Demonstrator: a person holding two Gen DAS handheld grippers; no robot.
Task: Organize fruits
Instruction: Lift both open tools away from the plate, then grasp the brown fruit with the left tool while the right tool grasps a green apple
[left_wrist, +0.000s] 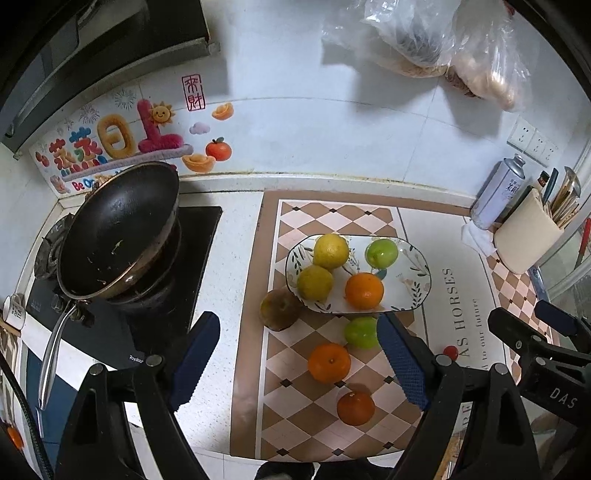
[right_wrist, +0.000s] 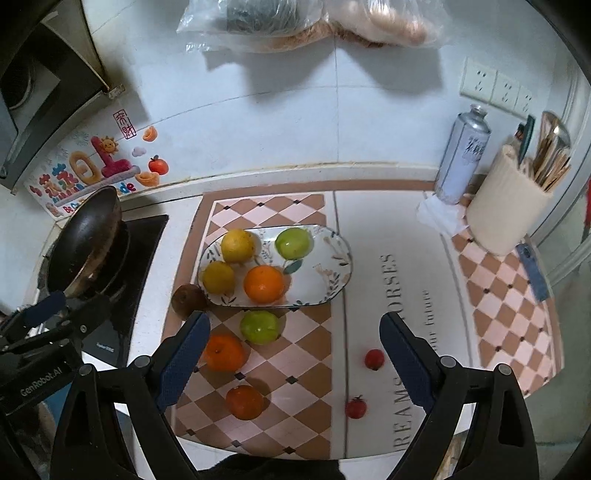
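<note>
Currently both the left gripper (left_wrist: 299, 360) and right gripper (right_wrist: 291, 363) hang wide open, empty. Nearest loose: dark orange (right_wrist: 245, 402), orange (right_wrist: 224, 352), green fruit (right_wrist: 259, 327), tomatoes (right_wrist: 374, 359). Descend straight, pinch gently. Plate (right_wrist: 332, 271) beyond is half free; brown fruit (right_wrist: 188, 300), maybe kiwi, touches its rim. Wok (left_wrist: 118, 229) crowds left.

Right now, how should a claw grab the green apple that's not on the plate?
Grip the green apple around its widest middle, coming down from above. It sits alone on the mat, just in front of the plate, and its round sides stay clear of the orange beside it.
</note>
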